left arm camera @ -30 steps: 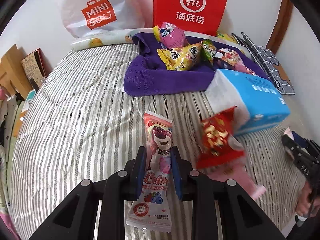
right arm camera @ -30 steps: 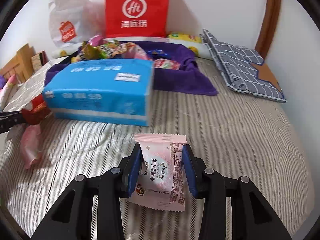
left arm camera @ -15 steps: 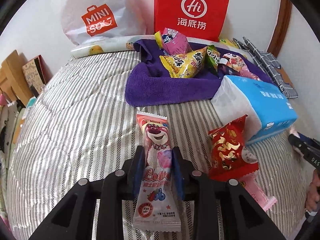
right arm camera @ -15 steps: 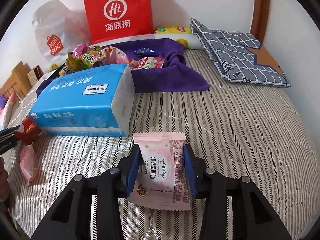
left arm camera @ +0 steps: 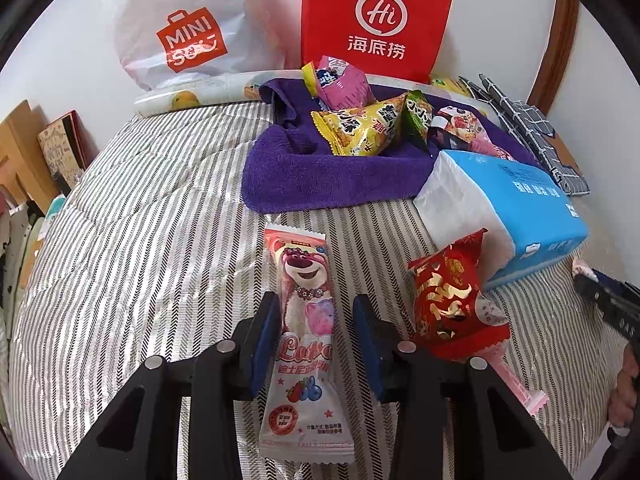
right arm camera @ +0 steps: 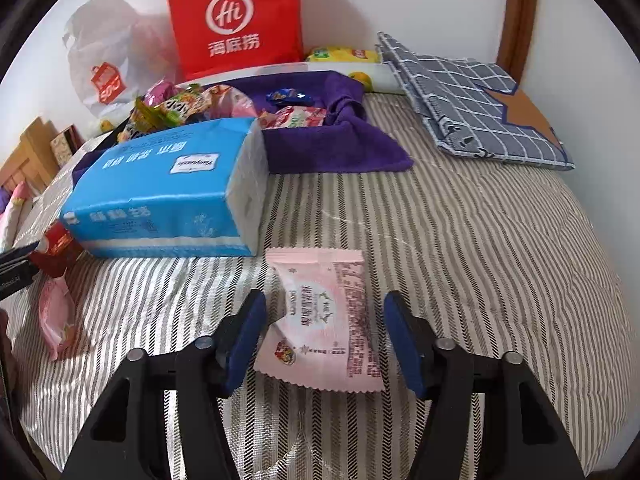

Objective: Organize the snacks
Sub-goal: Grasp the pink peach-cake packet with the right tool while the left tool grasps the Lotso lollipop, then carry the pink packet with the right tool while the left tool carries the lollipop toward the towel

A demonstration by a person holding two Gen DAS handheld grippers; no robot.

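Snacks lie freed under both your tools: the left gripper (left arm camera: 312, 340) has just been opening, and its pads now stand a little clear on either side of the bear packet (left arm camera: 305, 332), which rests flat on the striped quilt (left arm camera: 132, 240). Your right gripper (right arm camera: 322, 336) has eased shut a touch, yet there is plain daylight between each pad and the pink packet (right arm camera: 326, 320), so it holds nothing either. You seem to be laying the pieces out in a row in front of the tissue pack (right arm camera: 168, 192), so lift each tool straight up and back before you swing away; a sideways pull would likely drag a wrapper askew on the soft cover. Mind the red packet (left arm camera: 448, 300) just beside your left tool, leaning by the tissues. More snacks wait heaped on the purple towel (left arm camera: 320, 176) further back, well apart from both tools. The quilt is puffy and ridged, so light packets may slide or tip. Behind stand a red bag (left arm camera: 376, 20) and a white bag (left arm camera: 188, 28) against the wall, with a checked cloth (right arm camera: 472, 100) folded at the far right.
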